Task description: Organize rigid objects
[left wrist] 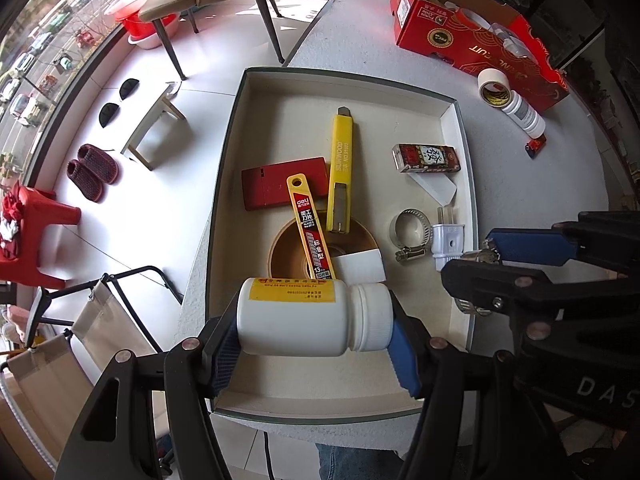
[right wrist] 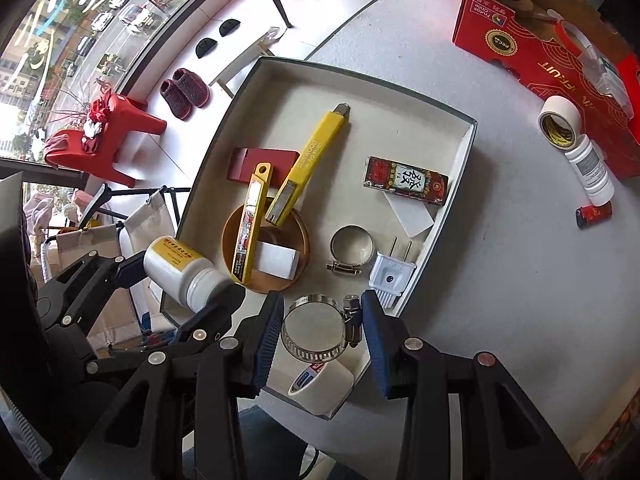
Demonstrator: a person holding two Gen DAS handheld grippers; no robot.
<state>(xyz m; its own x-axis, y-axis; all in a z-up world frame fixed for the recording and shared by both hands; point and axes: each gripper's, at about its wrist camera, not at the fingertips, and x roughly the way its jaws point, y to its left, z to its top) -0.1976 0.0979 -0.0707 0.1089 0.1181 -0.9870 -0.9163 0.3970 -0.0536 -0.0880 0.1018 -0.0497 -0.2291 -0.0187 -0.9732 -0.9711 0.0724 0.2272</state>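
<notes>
White bottle (left wrist: pixel 312 320) clamped in left gripper (left wrist: pixel 316 344); right gripper (right wrist: pixel 320 332) grips hose clamp (right wrist: pixel 316 330); only right view shows tape roll (right wrist: pixel 320 386).

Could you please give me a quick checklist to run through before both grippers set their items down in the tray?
1. Left gripper grips the white bottle end to end, base and cap against the pads: ok.
2. Right gripper holds the hose clamp between its pads: ok.
3. Bottle is over the tray: ok.
4. Bare tray floor under the bottle: ok in the left wrist view, just short of the blade case.
5. Landing spot under the hose clamp: not ok, a tape roll lies right below it.
6. Grippers clear of each other: ok, though close.
</notes>
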